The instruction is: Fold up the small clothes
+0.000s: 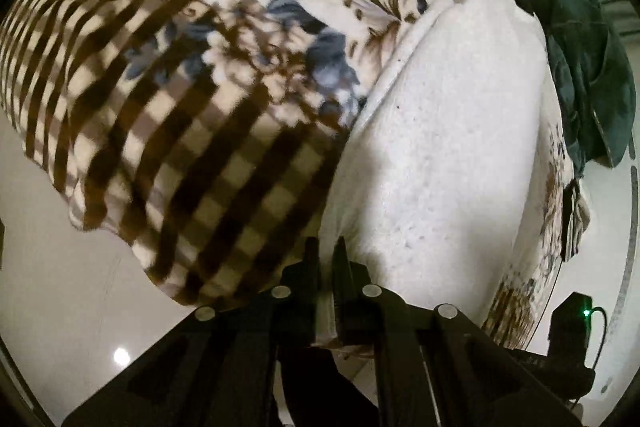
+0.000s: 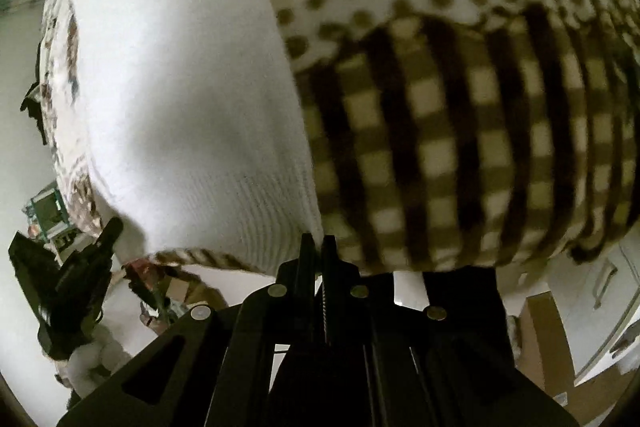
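Observation:
A white knitted garment (image 1: 448, 131) lies spread on a patterned blanket (image 1: 192, 75). My left gripper (image 1: 327, 247) is shut on the garment's near hem corner, with cloth pinched between the fingers. In the right wrist view the same white garment (image 2: 180, 99) has a ribbed hem, and my right gripper (image 2: 318, 245) is shut on its other hem corner beside the checked blanket (image 2: 460, 155). The left gripper (image 2: 108, 231) also shows at the lower left of that view, at the garment's far corner.
A dark green garment (image 1: 588, 67) lies heaped at the blanket's far right. A black device with a green light (image 1: 576, 319) stands at the lower right. Pale floor (image 1: 60, 247) lies below the blanket's edge. Cardboard boxes (image 2: 548, 339) stand on the floor at the right.

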The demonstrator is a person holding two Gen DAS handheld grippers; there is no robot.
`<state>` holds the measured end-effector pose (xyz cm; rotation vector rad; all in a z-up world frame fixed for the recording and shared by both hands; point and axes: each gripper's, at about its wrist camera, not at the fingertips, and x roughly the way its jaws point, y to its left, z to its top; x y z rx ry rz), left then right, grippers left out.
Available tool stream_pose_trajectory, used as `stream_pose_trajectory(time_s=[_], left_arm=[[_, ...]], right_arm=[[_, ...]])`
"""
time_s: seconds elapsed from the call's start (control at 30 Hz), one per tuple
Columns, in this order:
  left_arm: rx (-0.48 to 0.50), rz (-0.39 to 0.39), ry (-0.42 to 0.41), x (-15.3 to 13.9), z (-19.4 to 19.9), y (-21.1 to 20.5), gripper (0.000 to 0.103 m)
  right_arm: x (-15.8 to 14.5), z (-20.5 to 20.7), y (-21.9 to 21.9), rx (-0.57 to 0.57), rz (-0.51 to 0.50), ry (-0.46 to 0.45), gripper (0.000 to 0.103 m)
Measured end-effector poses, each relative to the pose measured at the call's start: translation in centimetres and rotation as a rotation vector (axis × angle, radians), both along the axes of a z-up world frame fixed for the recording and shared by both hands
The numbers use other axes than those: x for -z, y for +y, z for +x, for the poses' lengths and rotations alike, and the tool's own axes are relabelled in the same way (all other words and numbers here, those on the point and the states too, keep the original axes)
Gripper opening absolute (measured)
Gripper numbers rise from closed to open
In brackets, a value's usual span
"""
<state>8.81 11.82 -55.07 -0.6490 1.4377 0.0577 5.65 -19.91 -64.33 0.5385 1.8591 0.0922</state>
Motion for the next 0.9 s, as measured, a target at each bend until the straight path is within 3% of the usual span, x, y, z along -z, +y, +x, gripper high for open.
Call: stream_pose_trajectory(time_s=[0.1,0.2,0.27,0.33,0.37,0.43,0.6,0.77,0.9], left_arm=[[0.049,-0.021,0.053,2.4,0.5,1.6,0.005],[0.062,-0.091,0.111,3.2,1.7,2.4,0.009],[0.08,-0.095,0.118,1.5,2.5,3.0,0.013],[0.095,-0.067,0.076,-1.2,3.4,3.9,0.028],[0.103,-0.061,0.042,-2.6,4.3,4.4,0.033],[0.098,-0.052,-0.025,-4.8,6.7,5.2,0.052],[0.088,-0.095,-0.212,-6.9,18.0,5.0,0.053],[0.141,-0.095,-0.243,-3.3,31.0,1.1,0.053],[0.173,-0.103,-0.219,0.1,37.2,-1.1,0.048]], right_arm=[[1.7,-0.1,1.1,-0.046,-0.072,0.007,0.002],[3.8,0.8,2.1,-0.069,-0.052,0.062,0.004],[3.4,2.0,2.2,-0.094,-0.036,0.084,0.015],[2.2,3.1,2.1,-0.11,-0.006,0.094,0.047],[0.8,3.9,1.8,-0.116,-0.019,0.089,0.053],[-1.7,5.6,1.1,-0.112,-0.026,0.045,0.056],[-6.9,13.3,-0.8,-0.013,-0.026,-0.143,0.057],[-7.9,25.7,-0.9,0.083,-0.023,-0.366,0.058],[-5.4,35.4,-0.7,0.108,0.008,-0.43,0.059]])
